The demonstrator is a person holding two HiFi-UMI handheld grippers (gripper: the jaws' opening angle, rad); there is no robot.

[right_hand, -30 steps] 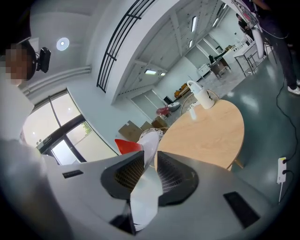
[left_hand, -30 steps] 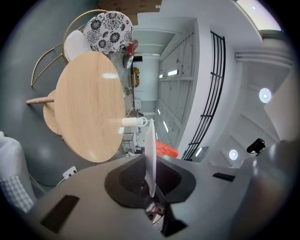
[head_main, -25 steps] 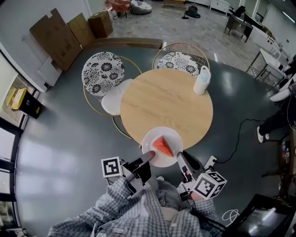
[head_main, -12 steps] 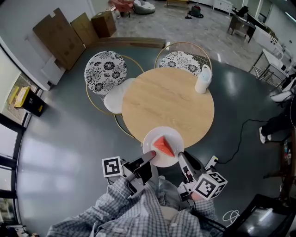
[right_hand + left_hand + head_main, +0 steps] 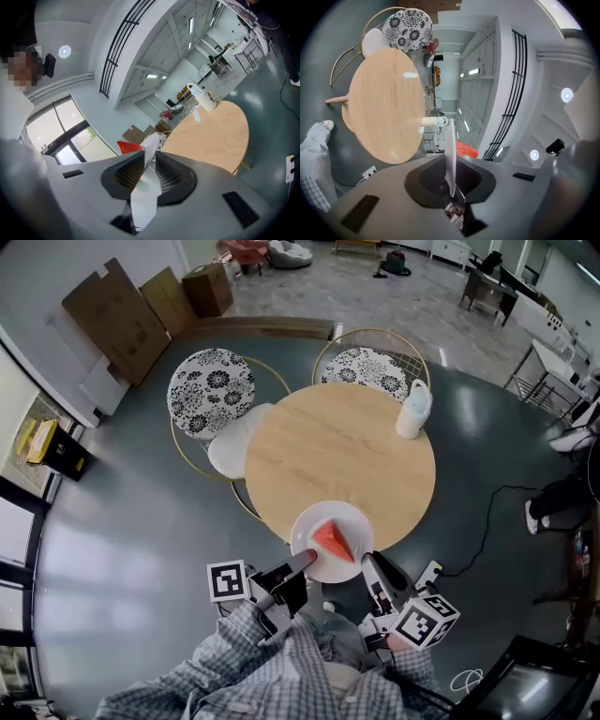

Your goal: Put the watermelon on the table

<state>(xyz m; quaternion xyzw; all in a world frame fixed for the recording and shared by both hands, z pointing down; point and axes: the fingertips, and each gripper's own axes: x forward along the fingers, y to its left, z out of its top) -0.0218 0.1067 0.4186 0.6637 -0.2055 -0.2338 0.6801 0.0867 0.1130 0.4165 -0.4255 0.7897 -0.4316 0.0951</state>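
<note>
A red wedge of watermelon point(image 5: 332, 540) lies on a white plate point(image 5: 311, 521) at the near edge of the round wooden table point(image 5: 337, 456). My left gripper point(image 5: 305, 560) is shut on the plate's left rim and my right gripper point(image 5: 368, 564) is shut on its right rim. In the left gripper view the plate point(image 5: 450, 145) shows edge-on between the jaws of the left gripper point(image 5: 451, 180), with the watermelon point(image 5: 467, 150) behind it. In the right gripper view the right gripper point(image 5: 149, 169) pinches the plate point(image 5: 151, 149), and the watermelon point(image 5: 130, 147) peeks out to the left. Whether the plate touches the table I cannot tell.
A white jug point(image 5: 412, 409) stands at the table's far right edge. Two gold-framed chairs with patterned cushions point(image 5: 210, 390) point(image 5: 366, 367) stand behind the table. Cardboard boxes point(image 5: 112, 315) lean at the far left. A cable point(image 5: 487, 512) runs over the dark floor at right.
</note>
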